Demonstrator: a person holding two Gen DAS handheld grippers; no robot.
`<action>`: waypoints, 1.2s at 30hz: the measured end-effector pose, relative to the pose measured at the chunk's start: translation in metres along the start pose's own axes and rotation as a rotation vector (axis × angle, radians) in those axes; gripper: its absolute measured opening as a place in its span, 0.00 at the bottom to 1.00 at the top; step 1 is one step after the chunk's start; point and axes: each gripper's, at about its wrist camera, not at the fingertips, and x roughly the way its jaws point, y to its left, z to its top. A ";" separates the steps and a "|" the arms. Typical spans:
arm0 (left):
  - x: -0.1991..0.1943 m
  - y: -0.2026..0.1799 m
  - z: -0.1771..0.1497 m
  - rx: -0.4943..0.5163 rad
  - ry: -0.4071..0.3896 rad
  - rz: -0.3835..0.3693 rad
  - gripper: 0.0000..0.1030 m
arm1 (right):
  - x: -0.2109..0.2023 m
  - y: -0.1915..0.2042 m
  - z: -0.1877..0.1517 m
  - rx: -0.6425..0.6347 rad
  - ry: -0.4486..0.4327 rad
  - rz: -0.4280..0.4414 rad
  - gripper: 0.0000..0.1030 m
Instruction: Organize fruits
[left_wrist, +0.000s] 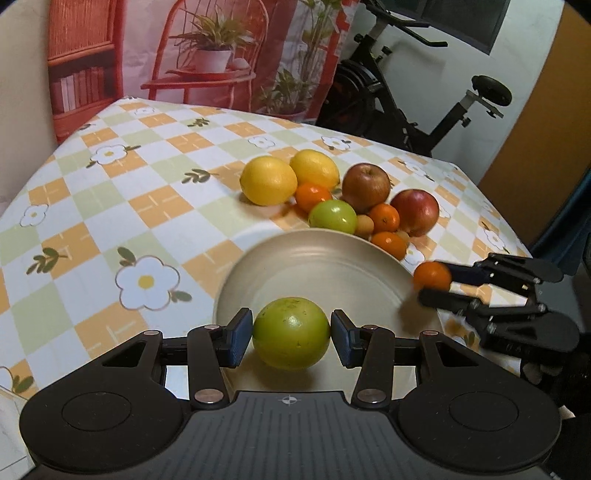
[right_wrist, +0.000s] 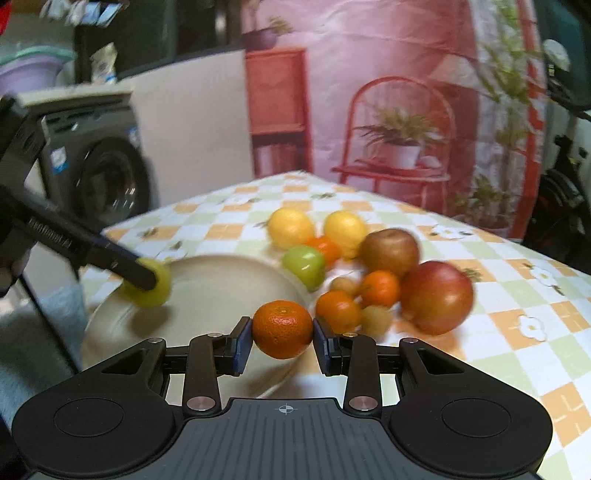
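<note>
My left gripper is shut on a green fruit and holds it over the near part of a beige plate. My right gripper is shut on a small orange mandarin at the plate's near edge. In the left wrist view the right gripper with the mandarin is at the plate's right rim. In the right wrist view the left gripper with the green fruit is at the plate's left side.
Beyond the plate on the checked tablecloth lie two lemons, two red apples, a green fruit, mandarins and small yellowish fruits. An exercise bike stands behind the table.
</note>
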 end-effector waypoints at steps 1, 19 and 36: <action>0.001 0.000 -0.001 0.002 0.002 0.000 0.48 | 0.001 0.005 -0.001 -0.013 0.015 0.002 0.31; 0.000 -0.001 -0.017 0.059 -0.020 0.028 0.48 | 0.018 0.038 -0.007 -0.126 0.114 -0.015 0.31; -0.001 0.002 -0.015 0.028 -0.037 0.050 0.53 | 0.009 0.034 -0.005 -0.104 0.056 -0.009 0.41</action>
